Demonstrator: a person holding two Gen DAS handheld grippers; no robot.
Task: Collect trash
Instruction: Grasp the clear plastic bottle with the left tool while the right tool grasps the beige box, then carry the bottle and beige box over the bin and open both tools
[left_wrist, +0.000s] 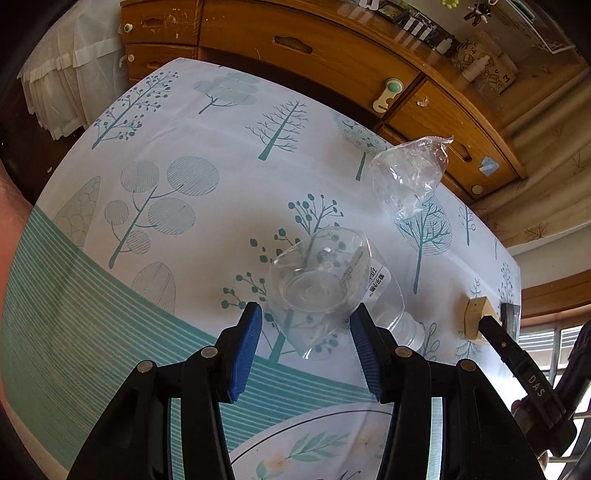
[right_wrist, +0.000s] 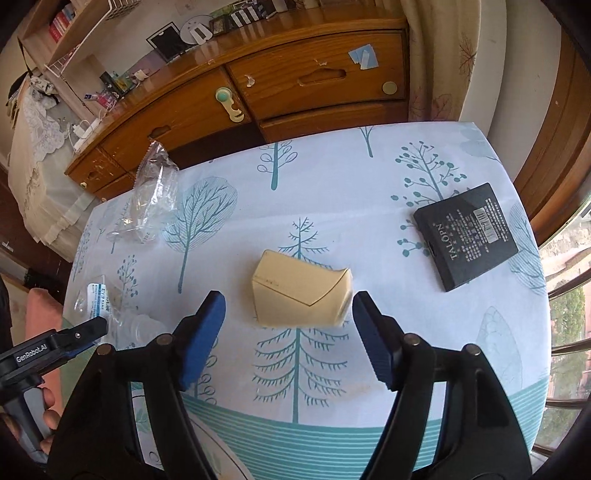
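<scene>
Both pairs of blue fingers stand apart with nothing pressed between them: the right gripper (right_wrist: 288, 306) gapes wider than the crushed cream carton (right_wrist: 301, 291), the left gripper (left_wrist: 306, 317) about half open around a crumpled clear wrapper (left_wrist: 325, 280), whose film hangs in the gap without either pad visibly biting it. The tree-print tablecloth (right_wrist: 332, 184) gives open room on every side. In the right wrist view the carton lies dead ahead at twelve o'clock, just past the fingertips, its long axis running nine to three, across the gap (so the jaws as set would close on its ends, not its flanks); I judge a short push forward and down is all that remains. A black flat box (right_wrist: 465, 236) sits well apart at two o'clock, near the cloth's right edge. In the left wrist view the wrapper is at twelve o'clock, a second clear bag (left_wrist: 410, 173) well beyond at one o'clock near the far edge by the wooden drawers (left_wrist: 295, 48). Each hand is nearest its own piece; neither crowds the other.
</scene>
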